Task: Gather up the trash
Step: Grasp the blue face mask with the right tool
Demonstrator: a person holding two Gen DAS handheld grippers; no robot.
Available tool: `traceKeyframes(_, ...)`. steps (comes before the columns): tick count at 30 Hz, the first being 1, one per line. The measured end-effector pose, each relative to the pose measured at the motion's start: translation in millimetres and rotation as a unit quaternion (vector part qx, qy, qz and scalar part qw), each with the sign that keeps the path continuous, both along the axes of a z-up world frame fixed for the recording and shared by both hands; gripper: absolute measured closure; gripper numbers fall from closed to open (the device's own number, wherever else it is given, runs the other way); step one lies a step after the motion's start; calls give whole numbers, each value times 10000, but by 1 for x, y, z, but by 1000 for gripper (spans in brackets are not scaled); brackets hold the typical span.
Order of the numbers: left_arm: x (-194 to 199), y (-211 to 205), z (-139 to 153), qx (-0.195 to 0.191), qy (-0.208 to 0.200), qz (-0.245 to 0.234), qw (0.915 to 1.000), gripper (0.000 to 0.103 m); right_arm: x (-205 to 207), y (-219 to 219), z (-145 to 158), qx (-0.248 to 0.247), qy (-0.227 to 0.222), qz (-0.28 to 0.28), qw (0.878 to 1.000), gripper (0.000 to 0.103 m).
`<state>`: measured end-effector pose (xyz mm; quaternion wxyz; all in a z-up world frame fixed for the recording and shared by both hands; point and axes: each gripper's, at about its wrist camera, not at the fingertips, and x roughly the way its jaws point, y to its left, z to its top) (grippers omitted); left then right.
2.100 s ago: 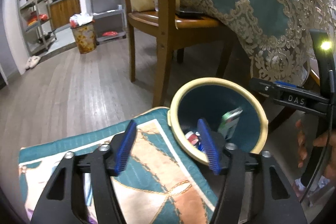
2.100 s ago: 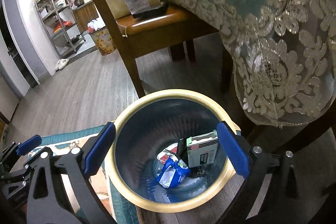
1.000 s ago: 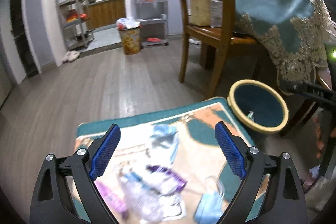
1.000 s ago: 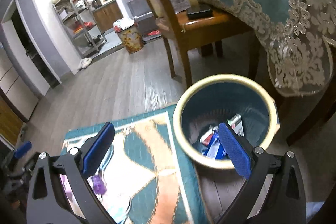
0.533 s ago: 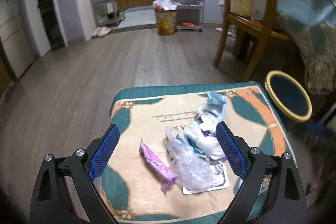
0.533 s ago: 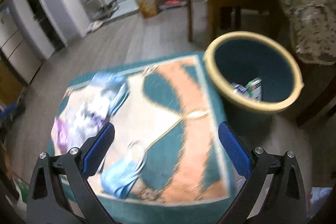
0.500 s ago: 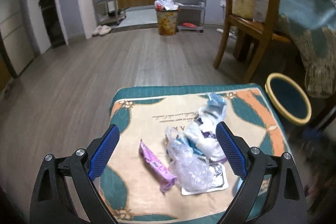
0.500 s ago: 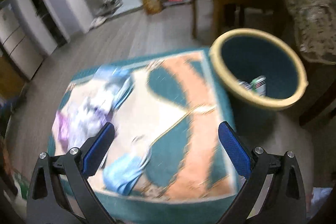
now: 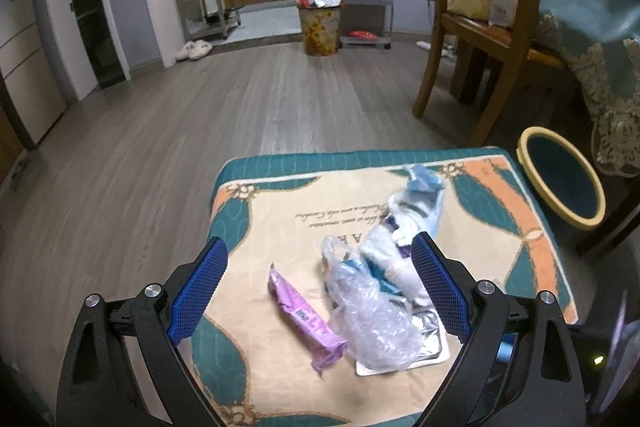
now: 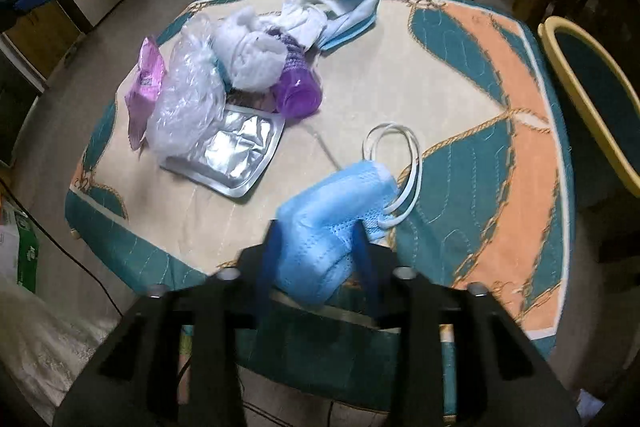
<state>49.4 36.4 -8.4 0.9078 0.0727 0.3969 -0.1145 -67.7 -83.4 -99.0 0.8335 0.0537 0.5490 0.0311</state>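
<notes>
right gripper (image 10: 316, 251): jaws just closing, pads pinching the blue mask (image 10: 336, 215) between them | mask: on the mat's near edge, long axis running ahead-right, loops at its far end | bin (image 10: 592, 95): far right of it | left gripper (image 9: 318, 287): wide open, empty, above the wrapper (image 9: 304, 315)

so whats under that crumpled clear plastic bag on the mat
The clear plastic bag lies partly on a silver foil tray, with a purple wrapper at its side. Anything else beneath the bag is hidden.
</notes>
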Motion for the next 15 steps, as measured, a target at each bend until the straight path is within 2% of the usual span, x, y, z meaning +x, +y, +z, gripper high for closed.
traceKeyframes(3, 7, 9, -11, 3, 207, 192, 9996, 10, 2, -10, 15, 111, -211, -168, 9996, 88)
traceKeyframes(6, 17, 16, -28, 22, 529, 399, 9978, 10, 1, -26, 31, 166, -477, -403, 9979, 89)
traceKeyframes(9, 27, 25, -51, -46, 956, 627, 9934, 13, 4, -40, 36, 250, -541, -580, 9965, 89)
traceKeyframes(15, 39, 32, -93, -118, 1894, 780, 9787, 59, 15, -50, 33, 314, -528, -673, 9958, 89)
